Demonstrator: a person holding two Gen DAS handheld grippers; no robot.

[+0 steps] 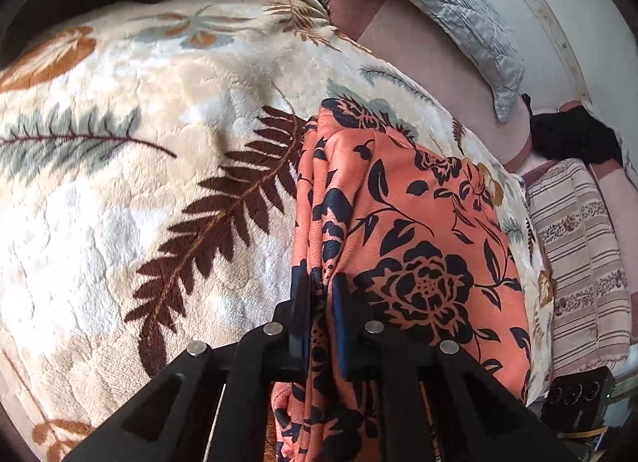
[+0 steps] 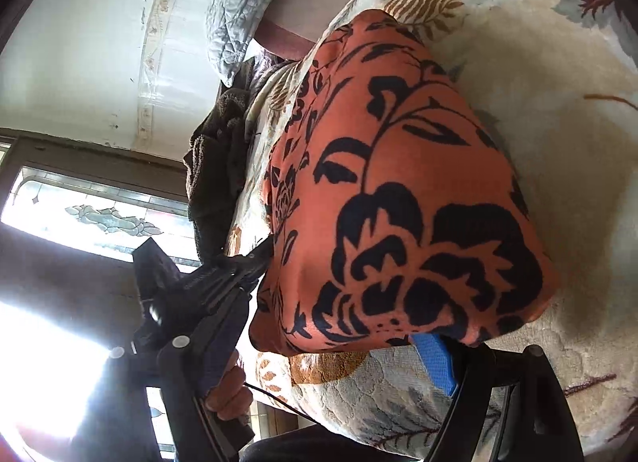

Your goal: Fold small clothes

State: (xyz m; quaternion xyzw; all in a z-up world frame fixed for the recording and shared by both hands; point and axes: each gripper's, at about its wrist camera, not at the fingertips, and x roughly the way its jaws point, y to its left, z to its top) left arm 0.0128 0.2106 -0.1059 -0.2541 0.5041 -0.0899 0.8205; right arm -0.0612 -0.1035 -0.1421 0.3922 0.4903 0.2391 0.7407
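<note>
An orange garment with a black flower print (image 1: 414, 231) lies on a cream fleece blanket (image 1: 119, 183) with leaf patterns. My left gripper (image 1: 321, 302) is shut on the garment's bunched near edge. In the right wrist view the same garment (image 2: 402, 191) drapes over my right gripper, so only one blue-padded finger (image 2: 436, 358) shows under the cloth. Whether that gripper is closed is hidden. The left gripper (image 2: 263, 258) also shows there, pinching the cloth's left edge, held by a hand (image 2: 229, 390).
A grey quilted pillow (image 1: 450, 11) and a pink sheet (image 1: 422, 63) lie behind the blanket. A striped cushion (image 1: 578, 254) and dark clothing (image 1: 570, 135) sit to the right. A brown towel (image 2: 215, 167) hangs off the bed edge near a window (image 2: 87, 211).
</note>
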